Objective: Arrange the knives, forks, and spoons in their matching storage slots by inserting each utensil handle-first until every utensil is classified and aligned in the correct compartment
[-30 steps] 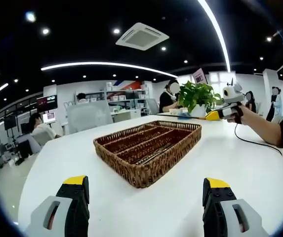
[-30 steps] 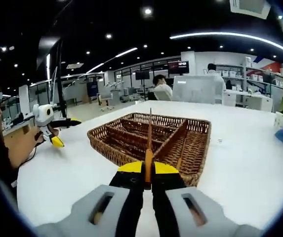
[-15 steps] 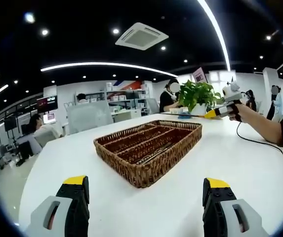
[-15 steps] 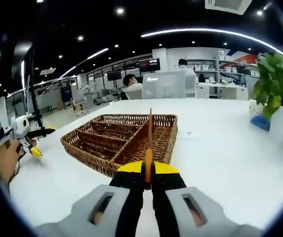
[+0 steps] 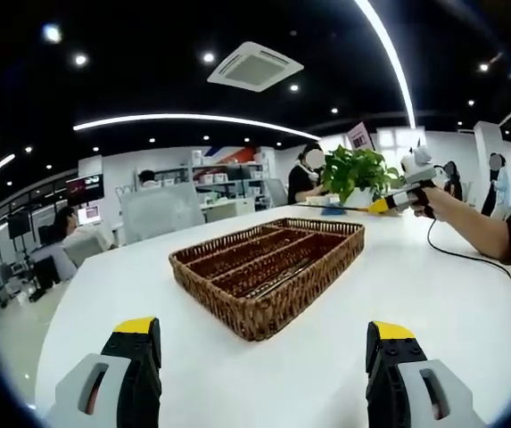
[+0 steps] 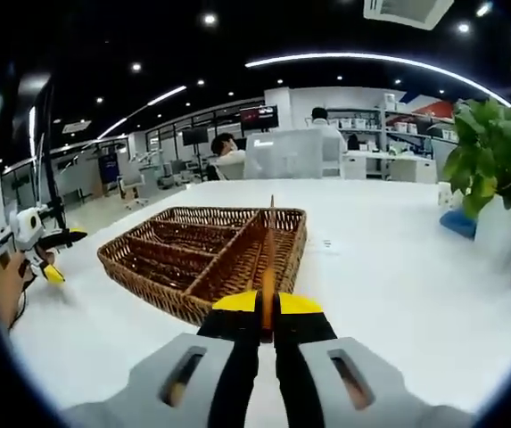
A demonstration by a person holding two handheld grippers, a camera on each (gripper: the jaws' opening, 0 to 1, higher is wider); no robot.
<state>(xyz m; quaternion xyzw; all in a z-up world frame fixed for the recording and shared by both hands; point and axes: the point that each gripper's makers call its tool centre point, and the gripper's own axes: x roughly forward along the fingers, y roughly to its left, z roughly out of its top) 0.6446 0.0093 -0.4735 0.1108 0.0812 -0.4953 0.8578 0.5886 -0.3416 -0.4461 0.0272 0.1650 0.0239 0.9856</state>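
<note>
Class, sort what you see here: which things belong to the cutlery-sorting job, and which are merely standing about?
Belonging to the job:
wicker tray
utensil clamped in the right hand-held gripper
left hand-held gripper, open

Merely standing about:
potted plant
white table

Left gripper (image 5: 264, 357): fingers (image 5: 137, 343) spread wide apart, held low and level, nothing between them.
Right gripper (image 6: 268, 312): fingers pressed together, raised at arm's length in the person's hand (image 5: 427, 204).
</note>
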